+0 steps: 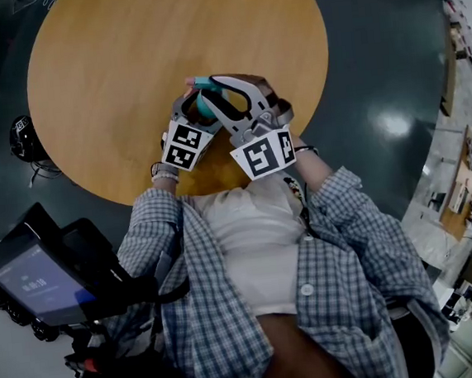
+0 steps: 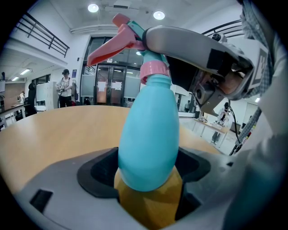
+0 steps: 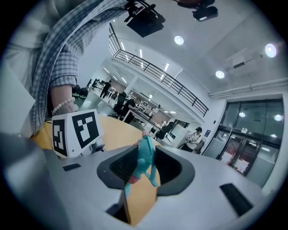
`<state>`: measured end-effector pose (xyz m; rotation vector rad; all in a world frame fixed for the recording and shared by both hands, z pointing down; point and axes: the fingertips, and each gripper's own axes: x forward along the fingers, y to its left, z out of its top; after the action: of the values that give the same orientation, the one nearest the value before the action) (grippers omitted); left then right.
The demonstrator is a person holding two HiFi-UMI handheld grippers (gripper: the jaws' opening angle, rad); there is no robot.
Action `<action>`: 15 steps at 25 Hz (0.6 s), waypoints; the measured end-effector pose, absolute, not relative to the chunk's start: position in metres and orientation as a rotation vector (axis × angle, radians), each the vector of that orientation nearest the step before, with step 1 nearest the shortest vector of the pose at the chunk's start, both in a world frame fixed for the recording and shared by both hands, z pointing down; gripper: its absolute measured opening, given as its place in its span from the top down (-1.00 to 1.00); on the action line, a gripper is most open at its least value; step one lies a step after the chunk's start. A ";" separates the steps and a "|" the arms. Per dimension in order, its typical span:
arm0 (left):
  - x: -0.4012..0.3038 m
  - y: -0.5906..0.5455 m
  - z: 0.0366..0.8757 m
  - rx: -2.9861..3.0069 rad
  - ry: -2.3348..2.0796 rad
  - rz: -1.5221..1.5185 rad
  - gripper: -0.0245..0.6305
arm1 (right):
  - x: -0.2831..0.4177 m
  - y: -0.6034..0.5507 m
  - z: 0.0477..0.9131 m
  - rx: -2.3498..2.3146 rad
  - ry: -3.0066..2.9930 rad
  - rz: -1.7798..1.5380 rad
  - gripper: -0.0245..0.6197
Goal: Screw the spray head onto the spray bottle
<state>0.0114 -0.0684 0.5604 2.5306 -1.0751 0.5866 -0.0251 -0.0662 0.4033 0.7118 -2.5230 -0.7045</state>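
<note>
Grippers meet over the round wooden table [image 1: 108, 63], a little toward 6 o'clock from its middle in the head view; the person in a checked shirt [image 1: 350, 248] holds both close to the chest.

The left gripper [image 2: 146, 170] has its jaws set wide and pressed on the lower body of the teal spray bottle [image 2: 148, 130], one dark pad on each side; the bottle stands upright between them, neck toward 12 o'clock, and tabletop shows under its rounded base. A pink collar [image 2: 154, 71] sits on the neck, and above it is the spray head [image 2: 137, 29], teal with a pink trigger [image 2: 110, 45] that points toward 10 o'clock in the left gripper view; whether the collar is threaded fully home cannot be told.

The right gripper [image 3: 146, 168] comes in from 2 o'clock in that view, its grey jaw lying against the top of the spray head; its own view shows the jaws drawn narrow and clamped on the head, teal and pink between the pads. The left gripper's marker cube [image 3: 74, 131] stands at 9 o'clock in the right gripper view, just beside a wrist with a bead bracelet [image 3: 63, 106]; the right gripper's own cube [image 1: 263, 154] shows at 6 o'clock of the pair in the head view.

A dark screen [image 1: 33, 282] sits at 8 o'clock in the head view, off the table; people [image 2: 65, 87] stand far back by glass doors.
</note>
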 end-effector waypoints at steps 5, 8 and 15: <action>0.011 -0.069 0.560 2.533 -1.071 0.588 -0.30 | -0.021 -0.061 0.403 0.743 -2.515 -0.699 0.57; 0.011 -0.069 0.560 2.534 -1.069 0.590 -0.30 | -0.020 -0.056 0.404 0.757 -2.500 -0.704 0.58; 0.012 -0.069 0.561 2.540 -1.066 0.600 -0.30 | -0.027 -0.054 0.409 0.691 -2.402 -0.794 0.57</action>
<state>0.0122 -0.0689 0.5614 2.5396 -1.0660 0.5999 -0.0269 -0.0540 0.4090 0.6907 -2.4023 -0.7940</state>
